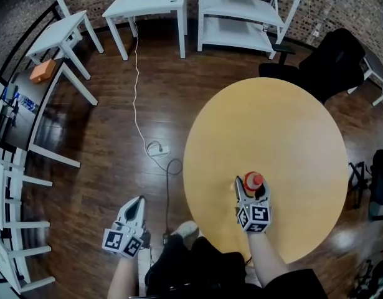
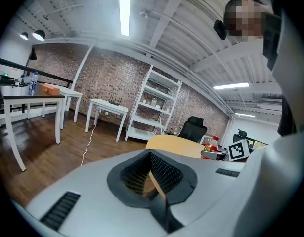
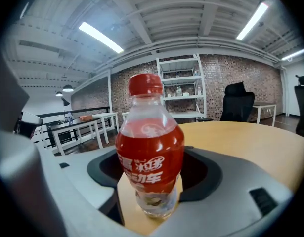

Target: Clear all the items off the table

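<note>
The head view shows me the round yellow counter (image 1: 272, 123) with just one thing on it, a bottle (image 1: 253, 180) with a red cap. It stands near the edge closest to me. My right gripper (image 1: 251, 185) reaches in over that edge, and the bottle is between its jaws. From up here I cannot see how tight the jaws are.

The right gripper view tells me that. There the bottle fills the middle, upright, full of red drink, with a red label. The dark pads (image 3: 198, 174) sit snug against both of its sides, so the jaws are clamped on the bottle. Its bottom is right down at the counter top, but I cannot tell if it rests there.

My left gripper (image 1: 139, 201) is off to the left of the counter, over the brown wooden floor (image 1: 116, 142). The head view shows only its back. The left gripper view shows its jaws together at the tips with nothing in them, just a thin bit of brown showing through the gap behind. That view also looks across the room, and far on its right side I see the bottle again beside the marker cube (image 2: 237, 150) of the right gripper.

Only the head view shows the white cable (image 1: 138, 92) lying on the floor. Only the gripper views show the long ceiling lights (image 2: 124, 9).
</note>
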